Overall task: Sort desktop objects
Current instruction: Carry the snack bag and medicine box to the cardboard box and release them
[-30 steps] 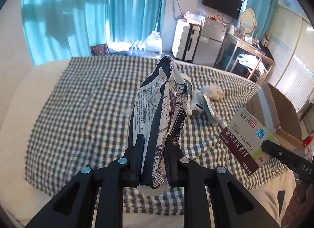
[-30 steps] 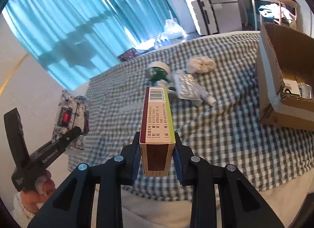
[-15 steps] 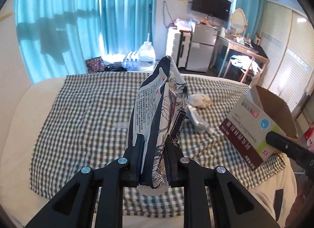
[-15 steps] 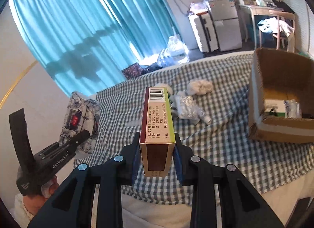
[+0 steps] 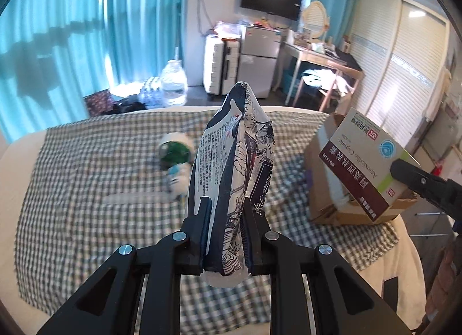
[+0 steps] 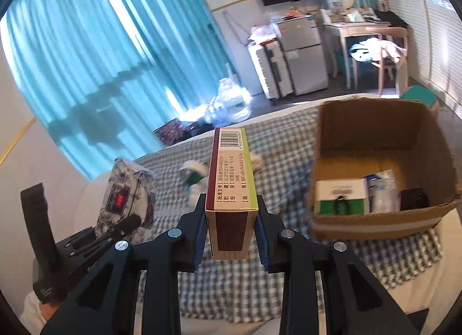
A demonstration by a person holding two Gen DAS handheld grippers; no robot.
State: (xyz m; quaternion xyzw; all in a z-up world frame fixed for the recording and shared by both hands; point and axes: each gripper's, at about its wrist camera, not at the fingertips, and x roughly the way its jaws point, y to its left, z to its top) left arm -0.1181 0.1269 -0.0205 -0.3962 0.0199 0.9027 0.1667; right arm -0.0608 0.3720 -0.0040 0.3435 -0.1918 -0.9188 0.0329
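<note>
My left gripper (image 5: pixel 225 208) is shut on a soft tissue pack (image 5: pixel 231 167) printed with dark flowers, held upright above the checked cloth (image 5: pixel 86 190). My right gripper (image 6: pixel 231 205) is shut on a medicine box (image 6: pixel 231 182) with maroon and green sides and a barcode on top. In the left wrist view that medicine box (image 5: pixel 366 161) hangs at the right in front of the open cardboard box (image 5: pixel 320 190). In the right wrist view the tissue pack (image 6: pixel 127 199) shows at the left, and the cardboard box (image 6: pixel 375 219) stands at the right.
The cardboard box holds a white and green carton (image 6: pixel 340 196) and other small items. A green and white tape roll (image 5: pixel 174 148) and a small white bottle (image 5: pixel 177 179) lie mid-cloth, blurred. Curtains, a fridge and a desk stand behind.
Both grippers rose and swung right with their loads. The cardboard box now sits closer and larger in both views, its inside showing in the right wrist view. Both grips are unchanged.
</note>
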